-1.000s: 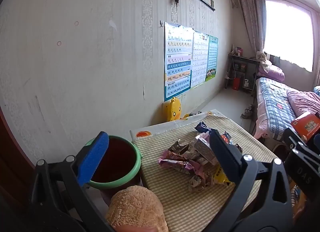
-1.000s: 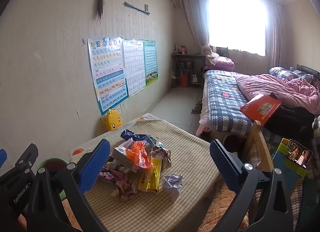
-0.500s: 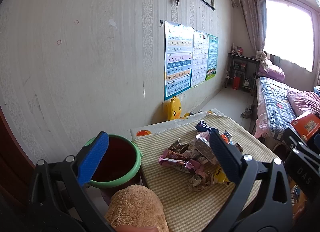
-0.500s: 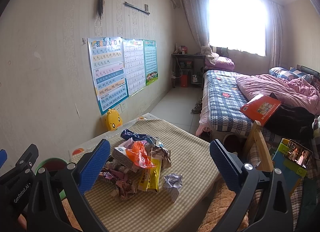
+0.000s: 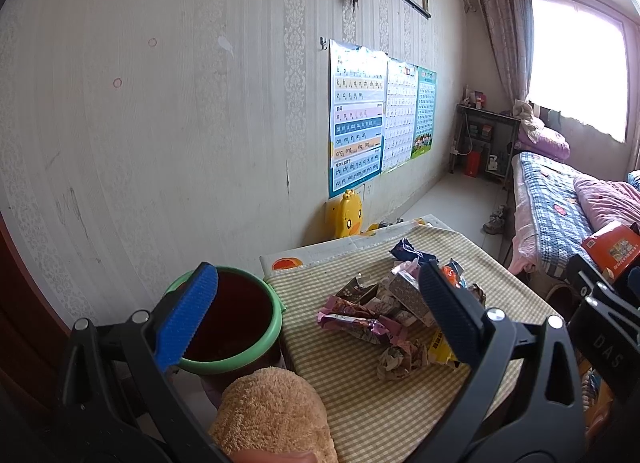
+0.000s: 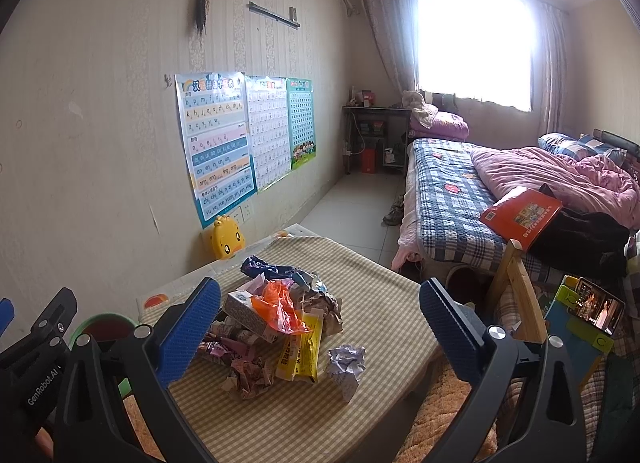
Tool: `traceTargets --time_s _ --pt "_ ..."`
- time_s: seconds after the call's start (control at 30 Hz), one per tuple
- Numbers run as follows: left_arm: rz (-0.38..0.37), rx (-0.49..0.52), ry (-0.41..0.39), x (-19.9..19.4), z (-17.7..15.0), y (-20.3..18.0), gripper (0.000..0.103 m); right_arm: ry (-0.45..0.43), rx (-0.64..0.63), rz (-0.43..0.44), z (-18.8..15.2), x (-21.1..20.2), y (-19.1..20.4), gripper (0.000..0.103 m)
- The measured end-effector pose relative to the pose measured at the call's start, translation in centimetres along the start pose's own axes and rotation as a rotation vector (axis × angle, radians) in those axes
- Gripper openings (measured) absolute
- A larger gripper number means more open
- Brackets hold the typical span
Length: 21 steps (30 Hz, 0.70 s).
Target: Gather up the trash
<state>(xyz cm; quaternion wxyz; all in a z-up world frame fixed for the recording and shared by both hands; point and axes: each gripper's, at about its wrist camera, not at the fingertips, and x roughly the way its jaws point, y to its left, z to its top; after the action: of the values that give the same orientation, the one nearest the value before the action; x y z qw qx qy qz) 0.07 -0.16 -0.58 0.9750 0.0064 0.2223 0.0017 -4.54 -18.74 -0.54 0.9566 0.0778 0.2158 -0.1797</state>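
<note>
Hovering: both claws wide open, empty.

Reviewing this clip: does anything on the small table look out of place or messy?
Yes. A heap of crumpled wrappers lies loose in the middle of the checked table, with one crumpled paper ball apart to its right. The green-rimmed bin beside the table looks empty. Both hand-held grippers are open, holding nothing.

1. My left gripper hangs with its jaws spread wide, nothing between the blue pads.
2. My right gripper is likewise spread wide, with nothing held between its jaws.
3. Each gripper's black body shows at the edge of the other's view, side by side.
</note>
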Motion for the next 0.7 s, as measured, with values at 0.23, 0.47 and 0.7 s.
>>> traceTargets --time_s 0.23,0.47,0.7 --pt "0.002 -0.006 0.008 0.01 -0.28 0.07 0.099 0.002 0.0 0.0 -0.03 0.0 -0.07 0.095" --pt "0.003 -0.006 0.013 0.26 -0.18 0.15 0.099 0.001 -0.002 -0.001 -0.04 0.06 -0.03 0.095" --pt "0.004 -0.007 0.014 0.39 -0.22 0.17 0.099 0.002 -0.002 0.0 0.0 0.01 -0.06 0.095"
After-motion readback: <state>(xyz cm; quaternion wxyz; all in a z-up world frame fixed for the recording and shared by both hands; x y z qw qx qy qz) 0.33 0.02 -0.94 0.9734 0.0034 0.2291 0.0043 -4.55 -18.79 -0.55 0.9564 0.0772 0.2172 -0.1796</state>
